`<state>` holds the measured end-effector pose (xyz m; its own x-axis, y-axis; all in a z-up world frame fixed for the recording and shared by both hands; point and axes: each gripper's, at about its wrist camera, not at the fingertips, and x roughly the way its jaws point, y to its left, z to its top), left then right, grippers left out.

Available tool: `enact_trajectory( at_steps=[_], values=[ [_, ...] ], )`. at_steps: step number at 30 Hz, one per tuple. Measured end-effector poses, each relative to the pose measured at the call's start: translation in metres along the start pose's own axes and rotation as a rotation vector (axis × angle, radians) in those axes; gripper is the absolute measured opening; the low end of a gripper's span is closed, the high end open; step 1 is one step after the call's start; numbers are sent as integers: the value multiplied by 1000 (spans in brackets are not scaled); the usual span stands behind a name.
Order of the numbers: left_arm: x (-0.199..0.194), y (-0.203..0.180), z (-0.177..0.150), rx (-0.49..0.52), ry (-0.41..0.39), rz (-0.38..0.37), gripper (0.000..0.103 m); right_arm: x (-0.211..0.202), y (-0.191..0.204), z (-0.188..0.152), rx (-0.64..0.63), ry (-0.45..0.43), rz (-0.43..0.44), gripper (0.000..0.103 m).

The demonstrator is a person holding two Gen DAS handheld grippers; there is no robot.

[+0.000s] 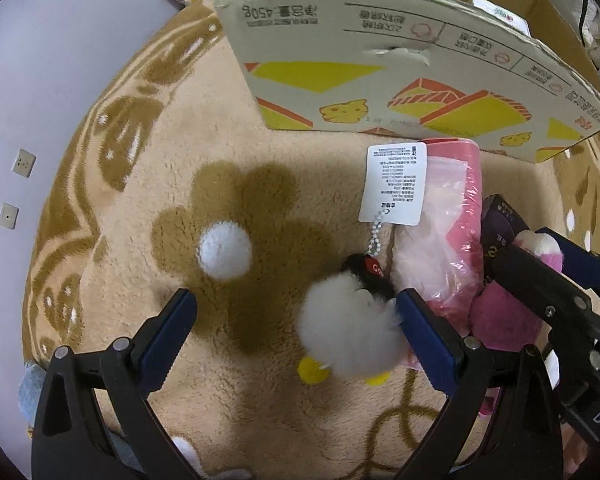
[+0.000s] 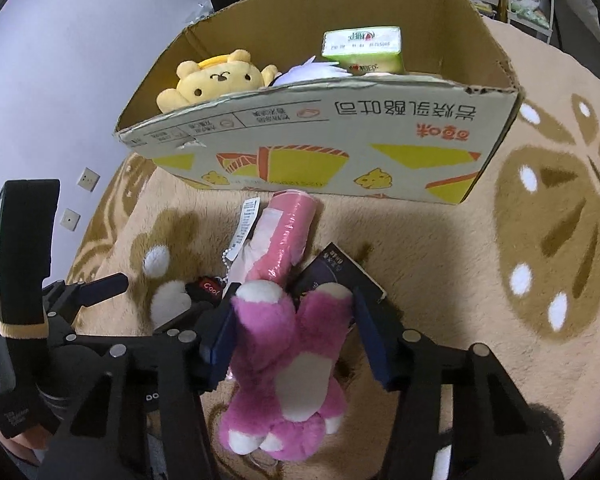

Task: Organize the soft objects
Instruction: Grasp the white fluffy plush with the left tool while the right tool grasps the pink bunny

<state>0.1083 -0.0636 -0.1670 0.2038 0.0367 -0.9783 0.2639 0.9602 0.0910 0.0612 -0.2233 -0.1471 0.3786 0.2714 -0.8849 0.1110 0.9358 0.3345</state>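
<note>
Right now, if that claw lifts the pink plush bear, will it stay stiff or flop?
The pink plush bear would probably flop, since its fuzzy limbs already splay loosely. It looks light for its size. The right claw straddles its body, and the fur should keep it from slipping.

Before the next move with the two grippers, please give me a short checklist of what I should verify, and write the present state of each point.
1. Right gripper around the pink plush bear toy: ok, the fingers stand on both sides of it.
2. Firm grip on the bear: cannot tell; contact of the pads is not clear.
3. Left gripper open: ok. The white fluffy plush toy with yellow feet lies between its fingers, against the right one.
4. Open printed cardboard box has room: ok; the yellow plush bear and a green packet leave space.
5. Path to the box: not ok, the pink plastic-wrapped package lies just before it.
</note>
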Motion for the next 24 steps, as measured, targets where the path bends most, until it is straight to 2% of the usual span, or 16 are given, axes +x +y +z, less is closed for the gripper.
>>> enact_trajectory(
  at_steps=[9,15,20,21,22,24],
  values=[
    [15,-1,2,7,22,-21,97,-4,-9,3,35,-23,-10,51],
    [25,12,3,-78,57,-92,96,-15,-16,7,51,-75,-27,50],
    [28,17,3,-103,60,-129,84,-17,-18,8,58,-82,-25,50],
    [27,16,2,-101,58,-139,75,-18,-18,8,55,-84,-26,50],
    [27,15,1,-100,63,-185,63,-19,-18,8,52,-88,-25,50],
    [27,17,0,-103,65,-187,60,-20,-17,8,47,-96,-26,49]
  ],
)
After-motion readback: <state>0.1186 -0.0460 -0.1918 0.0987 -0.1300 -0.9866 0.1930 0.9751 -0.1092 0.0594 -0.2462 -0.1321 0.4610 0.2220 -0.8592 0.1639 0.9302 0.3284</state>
